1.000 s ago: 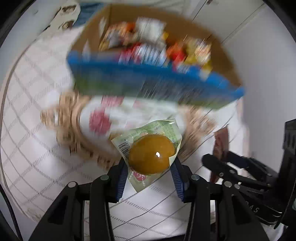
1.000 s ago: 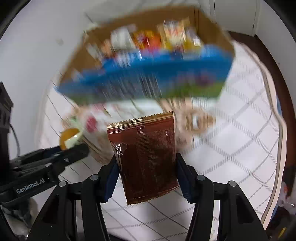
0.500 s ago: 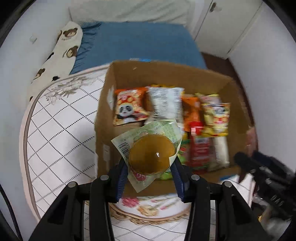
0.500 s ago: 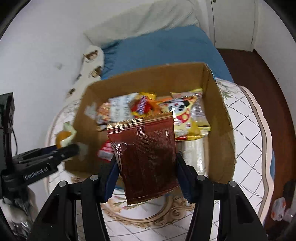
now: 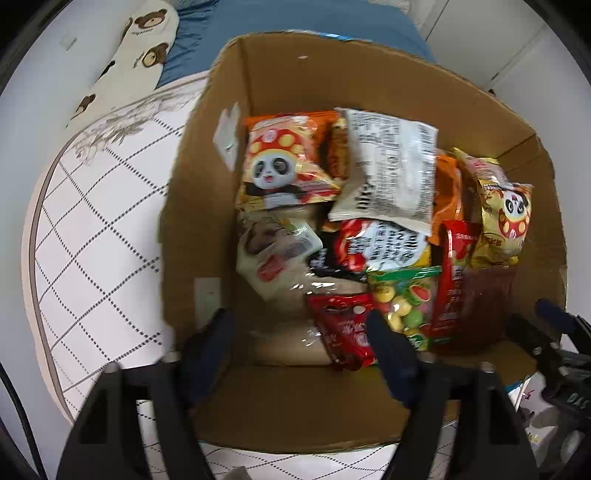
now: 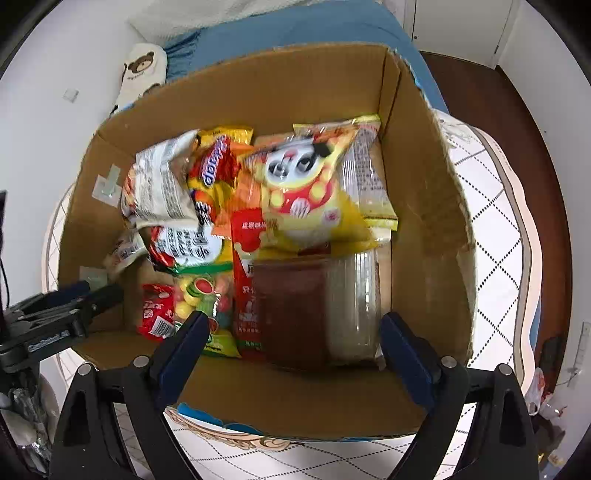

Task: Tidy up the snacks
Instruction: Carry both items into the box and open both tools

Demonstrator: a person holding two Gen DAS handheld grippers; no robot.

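Both claws hang over the near edge of an open cardboard box (image 5: 369,85) that sits on a white quilted surface (image 5: 92,240) with a dotted diamond pattern. The left claw (image 5: 301,332) is spread wide with nothing between its fingers, and the right claw (image 6: 291,332) is spread just as wide and just as bare.

The box is crowded with snack packets. An orange panda bag (image 5: 284,162) lies toward the far left, touching a white packet with black print (image 5: 391,170) beside it. Against the right wall stands a yellow panda bag (image 5: 502,214). In the middle sits a red and white pouch (image 5: 380,243), and in front of it a green bag of round candies (image 5: 406,299). A small red packet (image 5: 343,332) lies at the near edge, just beside the candies. A tall red pouch (image 5: 454,273) stands to the right of the candies.

From the right claw's side, a dark brown packet (image 6: 291,310) lies in the near part of the box, blurred, directly ahead of the open fingers and touching a clear ribbed package (image 6: 354,306) on its right. I cannot tell whether it is lying flat or tilted.

Beyond the box are a blue bedspread (image 6: 314,29) and a cream pillow printed with bears (image 5: 136,59).
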